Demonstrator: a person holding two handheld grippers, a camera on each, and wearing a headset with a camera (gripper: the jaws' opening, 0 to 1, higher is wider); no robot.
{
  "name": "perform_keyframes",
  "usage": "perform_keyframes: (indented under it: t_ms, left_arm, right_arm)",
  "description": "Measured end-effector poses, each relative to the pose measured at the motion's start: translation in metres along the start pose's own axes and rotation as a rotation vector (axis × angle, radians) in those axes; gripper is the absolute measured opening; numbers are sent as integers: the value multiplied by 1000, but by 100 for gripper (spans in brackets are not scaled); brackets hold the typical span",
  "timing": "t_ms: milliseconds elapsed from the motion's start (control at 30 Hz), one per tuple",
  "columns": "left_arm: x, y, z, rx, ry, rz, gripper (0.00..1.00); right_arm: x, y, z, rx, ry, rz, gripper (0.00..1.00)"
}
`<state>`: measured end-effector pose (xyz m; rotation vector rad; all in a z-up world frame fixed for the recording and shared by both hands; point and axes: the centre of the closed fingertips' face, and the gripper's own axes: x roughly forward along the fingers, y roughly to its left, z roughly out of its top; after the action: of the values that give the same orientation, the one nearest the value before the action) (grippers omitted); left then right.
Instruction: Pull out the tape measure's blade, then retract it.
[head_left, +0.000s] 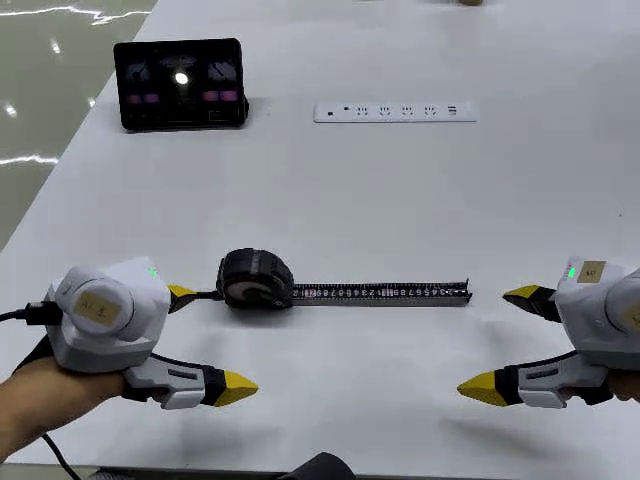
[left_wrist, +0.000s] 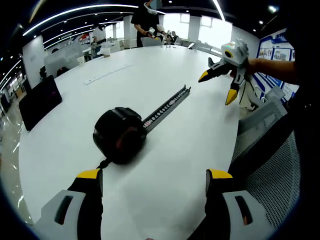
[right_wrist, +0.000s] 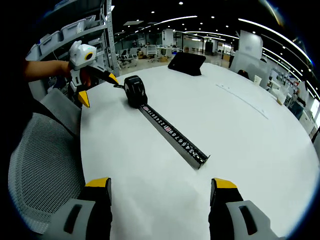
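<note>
- Yellow-tipped jaws of the left gripper (head_left: 210, 340) stand spread wide and hold nothing. The far tip sits just beside the short loop (head_left: 205, 295) at the back of the tape measure (head_left: 255, 279); I cannot tell whether they touch.
- Black and round, the tape measure lies on the white worktop (head_left: 400, 200) between the two grippers, nearer the left one.
- Its blade (head_left: 385, 292) is out of the case and lies flat along the worktop. The hooked end points toward the right gripper (head_left: 498, 340) and is apart from it.
- The right gripper's jaws are released just as wide, with nothing in them.
- At the back of the worktop, the head view shows a dark tablet (head_left: 180, 84) on the left and a white power strip (head_left: 395, 111) to its right.
- Each gripper view shows the opposite gripper held in a hand. Both also show a grey mesh chair (left_wrist: 265, 165) at the worktop's edge and a lit hall beyond, and in the left gripper view people (left_wrist: 147, 17) stand at the far side.
</note>
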<state>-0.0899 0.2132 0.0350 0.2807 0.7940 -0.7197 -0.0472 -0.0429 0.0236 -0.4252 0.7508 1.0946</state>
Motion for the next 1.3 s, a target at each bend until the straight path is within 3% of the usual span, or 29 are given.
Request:
perform_keyframes:
  t_ms: [467, 633, 767, 967, 1300]
  left_arm:
    - [-7, -9, 6, -85, -86, 78, 85]
    - [-9, -13, 10, -132, -126, 95, 88]
    - [-11, -16, 10, -145, -134, 112, 89]
    - [-14, -18, 14, -198, -164, 149, 92]
    - [-11, -26, 18, -220, -176, 154, 96]
  right_arm:
    - [-3, 15, 8, 121, -86, -56, 92]
    - [-3, 21, 10, 127, -106, -72, 95]
    - [-7, 23, 16, 151, -145, -93, 98]
    - [-8, 27, 20, 167, -158, -103, 99]
    - [-12, 34, 29, 194, -192, -112, 99]
